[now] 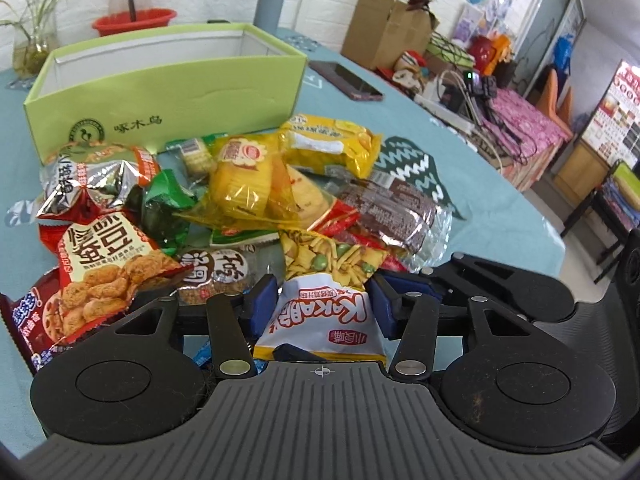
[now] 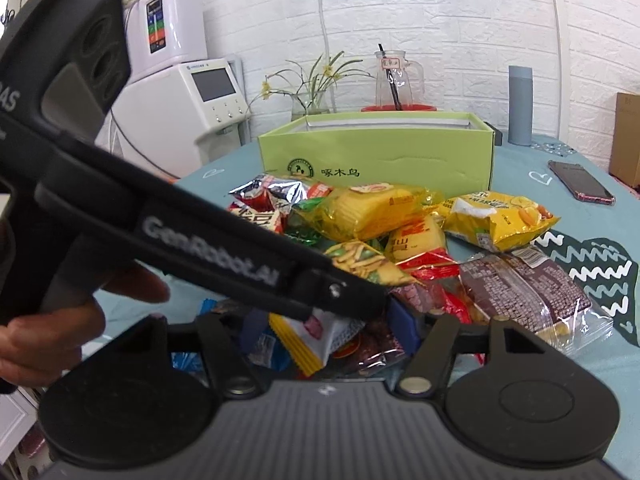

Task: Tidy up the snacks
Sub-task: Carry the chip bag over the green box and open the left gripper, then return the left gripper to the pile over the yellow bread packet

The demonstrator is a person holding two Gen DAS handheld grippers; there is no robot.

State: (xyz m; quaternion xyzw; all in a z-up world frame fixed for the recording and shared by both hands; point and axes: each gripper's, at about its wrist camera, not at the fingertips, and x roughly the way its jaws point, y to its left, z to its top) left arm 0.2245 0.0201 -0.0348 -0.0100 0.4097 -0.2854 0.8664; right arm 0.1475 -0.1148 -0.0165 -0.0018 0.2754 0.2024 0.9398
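**Left wrist view: one packet is pinched, now lift it clean from the heap**

The left gripper [image 1: 323,294] has its blue pads closed on the narrow end of the white and yellow packet [image 1: 316,326], which lies at the near edge of the pile of snacks [image 1: 256,200]. The green box [image 1: 160,92] stands open behind the pile, touching its far packets.

In the right wrist view, the right gripper [image 2: 330,326] is low at the same near edge. The same white packet with its yellow crimped edge and a dark red packet [image 2: 372,350] lie between its jaws. The left gripper's body crosses in front, so I cannot tell if these pads press on anything.

My advice for the step:
- Raise the left gripper straight up first, because other wrappers overlap the packet and may drag along.
- Keep the pinch on the sealed end, as the puffed middle would probably slip.
- Both tools are crowded, so one should likely wait.
- Carry the packet over the box wall before letting go.
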